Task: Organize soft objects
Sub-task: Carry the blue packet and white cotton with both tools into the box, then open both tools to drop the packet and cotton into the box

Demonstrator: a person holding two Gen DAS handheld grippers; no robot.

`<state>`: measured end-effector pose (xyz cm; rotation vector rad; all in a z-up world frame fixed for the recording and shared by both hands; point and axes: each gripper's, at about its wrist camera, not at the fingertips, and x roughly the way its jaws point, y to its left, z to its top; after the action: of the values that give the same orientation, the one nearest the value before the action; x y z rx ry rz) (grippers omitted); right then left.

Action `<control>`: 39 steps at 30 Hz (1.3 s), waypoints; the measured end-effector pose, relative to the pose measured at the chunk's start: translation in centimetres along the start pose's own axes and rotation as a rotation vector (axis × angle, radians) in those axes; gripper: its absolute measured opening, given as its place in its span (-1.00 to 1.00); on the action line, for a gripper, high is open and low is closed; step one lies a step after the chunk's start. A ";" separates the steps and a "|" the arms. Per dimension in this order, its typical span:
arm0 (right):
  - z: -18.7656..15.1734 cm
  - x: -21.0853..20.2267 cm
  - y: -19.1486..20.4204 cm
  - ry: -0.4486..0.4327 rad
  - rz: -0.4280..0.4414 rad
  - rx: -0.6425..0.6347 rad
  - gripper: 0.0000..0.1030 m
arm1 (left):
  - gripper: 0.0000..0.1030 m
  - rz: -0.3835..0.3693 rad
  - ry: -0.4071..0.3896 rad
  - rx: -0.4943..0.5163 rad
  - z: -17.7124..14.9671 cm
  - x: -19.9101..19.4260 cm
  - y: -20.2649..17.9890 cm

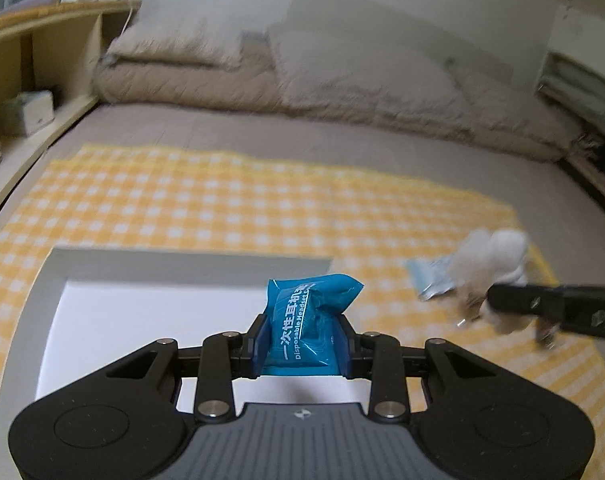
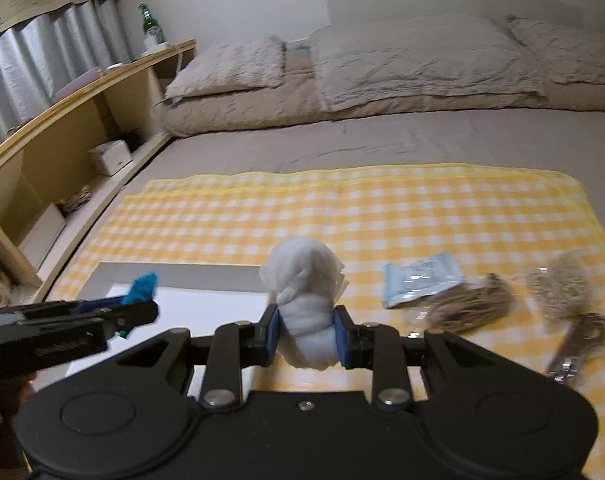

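My left gripper (image 1: 302, 344) is shut on a blue plastic packet (image 1: 308, 320) printed "Disposable Headset", held above the right part of a white tray (image 1: 102, 320) with a grey rim. My right gripper (image 2: 306, 338) is shut on a white rolled cloth bundle (image 2: 304, 292), held above the yellow checked cloth (image 2: 342, 216) just right of the tray (image 2: 206, 300). The right gripper with its bundle (image 1: 490, 268) shows at the right of the left wrist view; the left gripper with the packet (image 2: 142, 286) shows at the left of the right wrist view.
A pale blue flat packet (image 2: 420, 278) and two coils of brown twine (image 2: 472, 306) (image 2: 562, 284) lie on the cloth to the right. Pillows and a duvet (image 2: 382, 68) lie at the bed's far end. A wooden shelf unit (image 2: 62, 140) runs along the left.
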<state>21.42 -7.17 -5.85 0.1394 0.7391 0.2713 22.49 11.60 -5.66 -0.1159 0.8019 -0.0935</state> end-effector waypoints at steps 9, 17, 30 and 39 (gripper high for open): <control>0.0 3.4 3.4 0.080 0.099 -0.008 -0.43 | -0.31 0.087 0.166 -0.001 -2.0 3.1 4.1; -1.0 7.1 5.8 0.184 0.124 -0.021 -0.43 | -0.31 0.073 0.216 0.013 -3.1 4.5 4.4; -2.7 11.1 7.4 0.292 0.129 -0.075 -0.38 | -0.28 0.046 0.263 0.072 -3.3 6.3 3.3; -2.7 11.4 7.3 0.311 0.116 -0.082 -0.21 | -0.17 0.030 0.279 0.084 -3.4 6.4 3.5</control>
<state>26.16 3.21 -13.59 0.0625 1.0287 0.4400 24.62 14.03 -13.01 -0.0111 1.0765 -0.1158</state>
